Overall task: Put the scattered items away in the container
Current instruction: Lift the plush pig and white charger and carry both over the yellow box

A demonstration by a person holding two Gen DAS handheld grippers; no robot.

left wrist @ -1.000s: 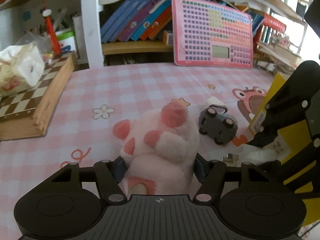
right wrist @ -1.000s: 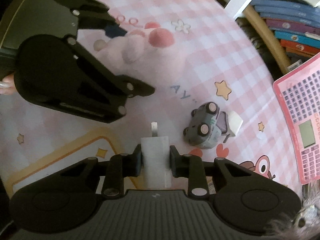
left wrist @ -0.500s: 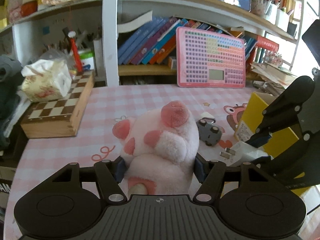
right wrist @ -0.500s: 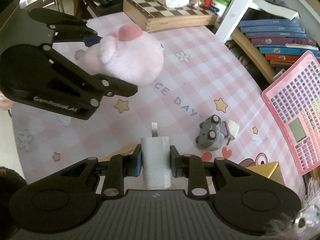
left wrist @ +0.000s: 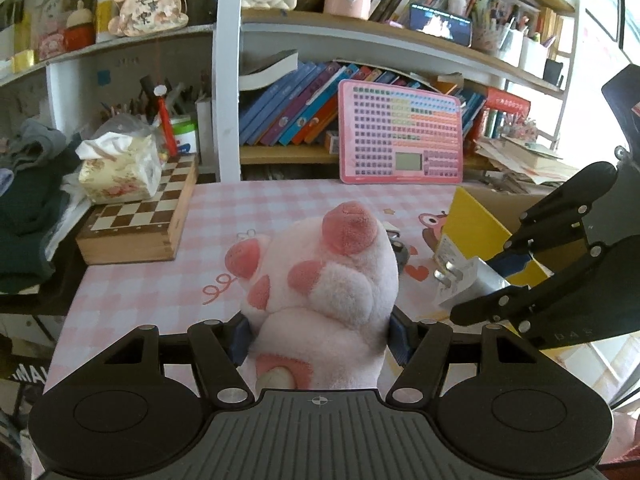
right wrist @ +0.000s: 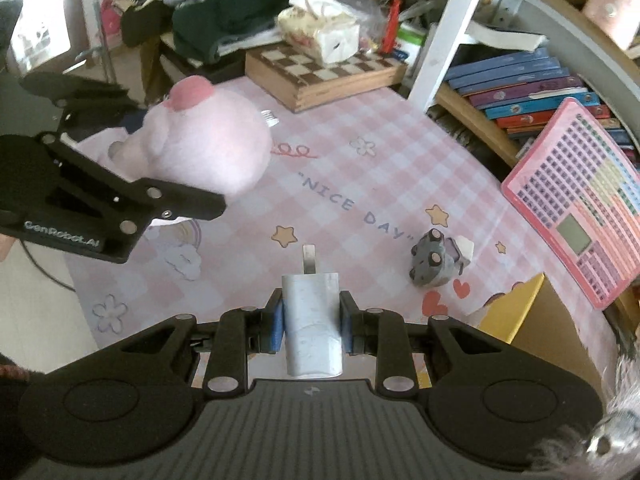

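Observation:
My left gripper [left wrist: 318, 334] is shut on a pink plush toy [left wrist: 320, 292] and holds it well above the pink checked table [left wrist: 224, 220]; the plush also shows in the right wrist view [right wrist: 200, 144]. My right gripper [right wrist: 311, 322] is shut on a white plug charger [right wrist: 312, 320], prongs forward; it also shows in the left wrist view [left wrist: 464, 280]. A yellow cardboard box [left wrist: 480, 232] stands at the table's right, its corner in the right wrist view [right wrist: 516, 312]. A grey toy car [right wrist: 432, 264] lies on the table beside a small white block [right wrist: 464, 246].
A wooden chessboard box [left wrist: 136, 220] with a tissue pack [left wrist: 120, 168] sits at the left. A pink keyboard toy [left wrist: 400, 132] leans against the bookshelf [left wrist: 280, 148] at the back. Clothes pile at the far left [left wrist: 28, 184].
Both grippers have risen higher above the table with the plush and the charger still held. The table and the toy car look farther away.

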